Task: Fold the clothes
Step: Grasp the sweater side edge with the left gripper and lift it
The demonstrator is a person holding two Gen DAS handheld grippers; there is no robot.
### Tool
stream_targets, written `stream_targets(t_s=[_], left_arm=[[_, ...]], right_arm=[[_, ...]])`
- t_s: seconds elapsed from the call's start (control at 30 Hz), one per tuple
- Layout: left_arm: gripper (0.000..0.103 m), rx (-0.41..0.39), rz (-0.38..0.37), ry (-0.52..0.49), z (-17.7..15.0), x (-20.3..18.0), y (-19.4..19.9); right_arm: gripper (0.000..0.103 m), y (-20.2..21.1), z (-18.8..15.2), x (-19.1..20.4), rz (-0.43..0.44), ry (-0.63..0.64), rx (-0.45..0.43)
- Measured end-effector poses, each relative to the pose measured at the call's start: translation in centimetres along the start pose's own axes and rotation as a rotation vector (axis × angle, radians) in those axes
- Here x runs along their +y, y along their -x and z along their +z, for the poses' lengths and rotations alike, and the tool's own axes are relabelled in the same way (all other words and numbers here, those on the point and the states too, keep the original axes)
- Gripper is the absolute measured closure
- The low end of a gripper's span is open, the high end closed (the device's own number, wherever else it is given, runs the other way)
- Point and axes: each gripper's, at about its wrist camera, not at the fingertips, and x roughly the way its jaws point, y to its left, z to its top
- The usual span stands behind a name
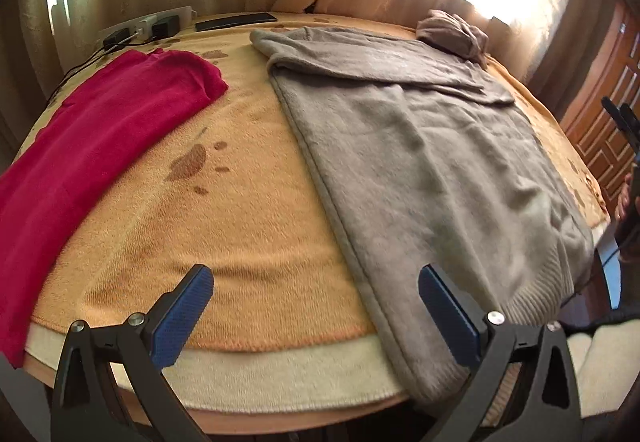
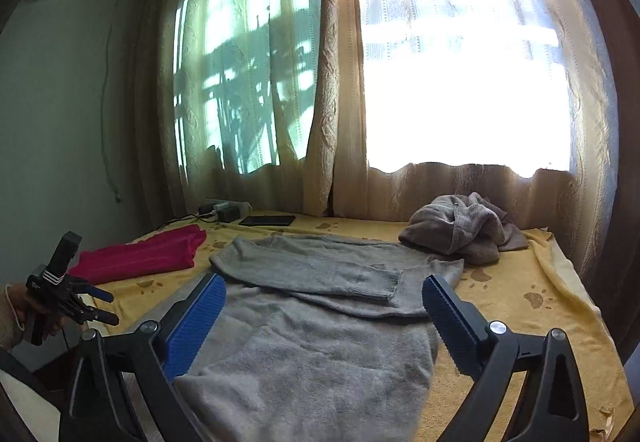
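A grey sweater lies flat on the orange blanket-covered table, with one sleeve folded across its upper body. My left gripper stands open over the table's near edge, beside the sweater's left side, with nothing between its blue pads. My right gripper is also open and empty, raised above the sweater's lower part and pointing towards the window. In the right wrist view the left gripper shows at the far left, held in a hand.
A folded red garment lies at the left of the table. A crumpled brown-grey garment sits at the back right. A power strip and a flat black device lie by the curtains. A wooden door stands at the right.
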Motion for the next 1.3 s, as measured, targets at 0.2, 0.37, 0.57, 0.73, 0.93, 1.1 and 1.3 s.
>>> stream_targets(t_s=[0.2, 0.37, 0.57, 0.73, 0.93, 1.1, 1.3], left_arm=[[0.0, 0.012, 0.045, -0.199, -4.0, -2.9, 1.2], [0.0, -0.019, 0.214, -0.525, -7.4, -6.4, 1.3], [0.0, -0.127, 0.343, -0.87, -11.1, -9.2, 1.5], [0.0, -0.227, 0.446, -1.028, -12.6, -10.9, -0.1], [0.004, -0.271, 0.498, -1.172, -14.2, -12.6, -2.2], [0.051, -0.238, 0.454, -1.179, -13.8, -13.3, -2.6], [0.066, -0.212, 0.358, -1.148, -12.9, -13.7, -1.0]], right_arm=[[0.002, -1.7, -3.5, 8.3, 0.212, 0.157, 0.126], [0.002, -2.1, -6.0, 13.6, 0.254, 0.332, 0.175], [0.002, -2.0, -7.0, 15.8, 0.231, 0.452, 0.179], [0.002, -2.1, -6.8, 15.6, 0.233, 0.407, 0.181], [0.002, -1.5, -6.2, 14.2, 0.216, 0.339, 0.181], [0.002, -1.8, -6.0, 12.6, 0.224, 0.248, 0.193], [0.002, -1.7, -5.9, 11.5, 0.226, 0.194, 0.189]])
